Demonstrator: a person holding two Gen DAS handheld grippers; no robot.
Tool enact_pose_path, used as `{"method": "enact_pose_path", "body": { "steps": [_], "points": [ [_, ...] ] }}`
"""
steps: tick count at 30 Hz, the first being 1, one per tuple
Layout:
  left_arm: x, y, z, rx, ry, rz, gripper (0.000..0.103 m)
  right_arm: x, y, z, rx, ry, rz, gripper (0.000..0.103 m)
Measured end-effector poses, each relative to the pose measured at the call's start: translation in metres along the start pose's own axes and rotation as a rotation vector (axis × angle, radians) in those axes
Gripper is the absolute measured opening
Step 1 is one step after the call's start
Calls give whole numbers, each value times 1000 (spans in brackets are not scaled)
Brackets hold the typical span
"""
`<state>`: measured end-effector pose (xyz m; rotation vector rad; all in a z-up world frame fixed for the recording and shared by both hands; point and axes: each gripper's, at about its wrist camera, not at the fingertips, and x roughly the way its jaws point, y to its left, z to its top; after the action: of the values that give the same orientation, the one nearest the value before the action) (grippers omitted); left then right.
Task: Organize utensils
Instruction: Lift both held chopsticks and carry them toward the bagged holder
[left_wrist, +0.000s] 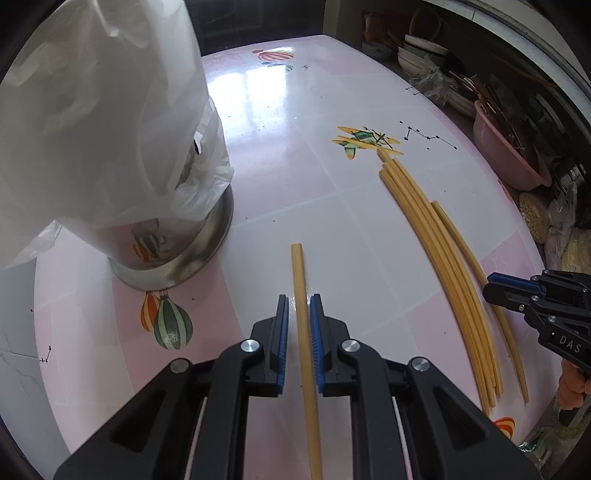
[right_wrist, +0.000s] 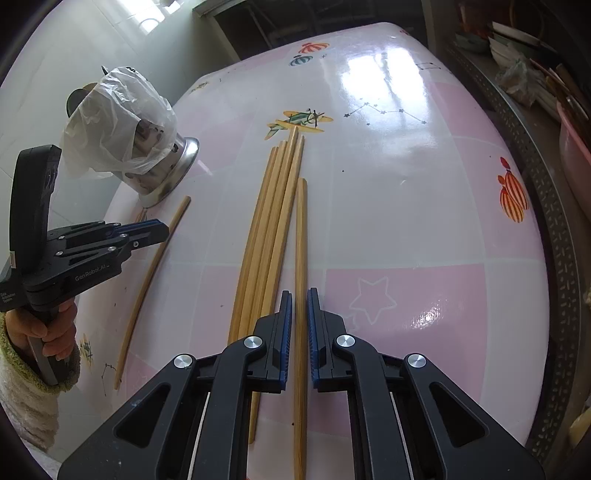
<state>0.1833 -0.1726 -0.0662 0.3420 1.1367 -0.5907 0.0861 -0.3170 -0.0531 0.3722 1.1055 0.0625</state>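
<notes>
Here we see the left gripper (left_wrist: 299, 317) with its fingers nearly closed around a single chopstick (left_wrist: 298, 273), though we cannot tell if the pads press it. The right gripper (right_wrist: 299, 314) straddles another chopstick (right_wrist: 301, 236) the same way, its fingers narrowly apart. Just left of the right fingers lies a bundle of chopsticks (right_wrist: 271, 214) on the pink worktop (right_wrist: 406, 221). The left tool reads "GenRobot_AI"; the right, "DAS". A bag-covered metal holder (left_wrist: 177, 251) stands beyond and left of the left fingers.
</notes>
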Motion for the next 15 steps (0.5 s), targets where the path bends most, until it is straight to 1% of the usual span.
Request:
{"method": "enact_pose_path", "body": {
  "steps": [2,5,10,13,14,15],
  "points": [
    [-1,-2,3,3,-9,-10,13,1,1,0,0,-1,-1,8],
    [1,-5,7,5,-10,-18,19,0,1,0,-1,-3,-1,8],
    [11,-5,8,3,1,-2,20,0,1,-1,-1,-6,0,8],
    [13,-7,9,6,-22,11,20,0,2,-1,-4,-7,-3,8],
    [13,-7,8,9,-26,17,19,0,3,-1,-6,-7,-4,8],
    [13,-8,8,10,-29,27,16,0,3,-1,-7,-7,-6,8]
  ]
}}
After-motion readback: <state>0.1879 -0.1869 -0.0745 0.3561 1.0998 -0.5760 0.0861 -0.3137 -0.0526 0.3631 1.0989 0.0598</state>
